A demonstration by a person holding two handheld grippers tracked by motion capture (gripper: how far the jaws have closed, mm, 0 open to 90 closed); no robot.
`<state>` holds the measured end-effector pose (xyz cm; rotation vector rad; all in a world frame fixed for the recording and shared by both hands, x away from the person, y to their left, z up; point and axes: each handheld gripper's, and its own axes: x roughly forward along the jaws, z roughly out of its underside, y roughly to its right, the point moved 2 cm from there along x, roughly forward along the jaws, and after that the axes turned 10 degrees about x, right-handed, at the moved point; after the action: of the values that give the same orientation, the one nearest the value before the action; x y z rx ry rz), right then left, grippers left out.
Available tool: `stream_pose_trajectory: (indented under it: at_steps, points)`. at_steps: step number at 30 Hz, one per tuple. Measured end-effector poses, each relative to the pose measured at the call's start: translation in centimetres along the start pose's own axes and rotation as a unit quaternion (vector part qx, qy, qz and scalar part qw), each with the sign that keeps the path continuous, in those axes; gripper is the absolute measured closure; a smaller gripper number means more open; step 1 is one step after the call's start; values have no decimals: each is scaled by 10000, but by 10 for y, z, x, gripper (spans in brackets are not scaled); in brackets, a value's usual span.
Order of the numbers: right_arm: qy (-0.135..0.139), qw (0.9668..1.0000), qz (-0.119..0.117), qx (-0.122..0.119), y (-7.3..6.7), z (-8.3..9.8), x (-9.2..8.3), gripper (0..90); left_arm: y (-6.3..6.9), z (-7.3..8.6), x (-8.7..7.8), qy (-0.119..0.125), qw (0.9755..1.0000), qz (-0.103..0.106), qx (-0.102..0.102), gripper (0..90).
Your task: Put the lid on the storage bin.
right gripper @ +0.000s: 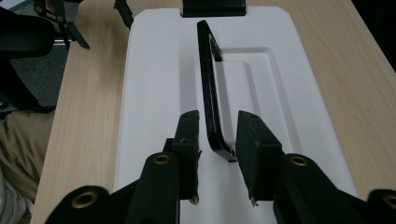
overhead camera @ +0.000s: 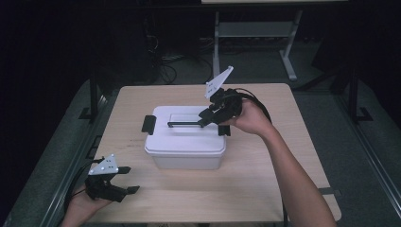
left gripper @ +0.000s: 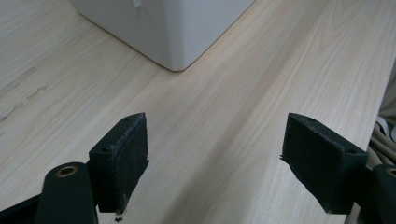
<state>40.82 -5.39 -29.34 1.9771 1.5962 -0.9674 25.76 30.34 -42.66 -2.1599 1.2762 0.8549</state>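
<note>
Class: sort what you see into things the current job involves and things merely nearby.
In use:
white lidded box
its black carry handle
right gripper, jaws astride the handle

Standing by:
left gripper, open above bare table
metal stand behind

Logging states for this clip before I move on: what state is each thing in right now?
Box: upright on the table, lid on.
Lid: seated on the box.
Handle: raised on edge, between the right gripper's jaws; contact unclear.
Left latch: cannot tell whether fastened.
Right gripper: jaws partly open around the handle's end.
Left gripper: open wide, nothing held, low over the table.
</note>
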Motion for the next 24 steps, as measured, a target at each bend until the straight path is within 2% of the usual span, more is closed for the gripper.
stream_pose_trajectory:
  at_steps: [24]
  points:
    - [134, 9996, 164, 209, 2, 21, -21, 635, -1, 0, -1, 83, 10000, 8, -19, 220]
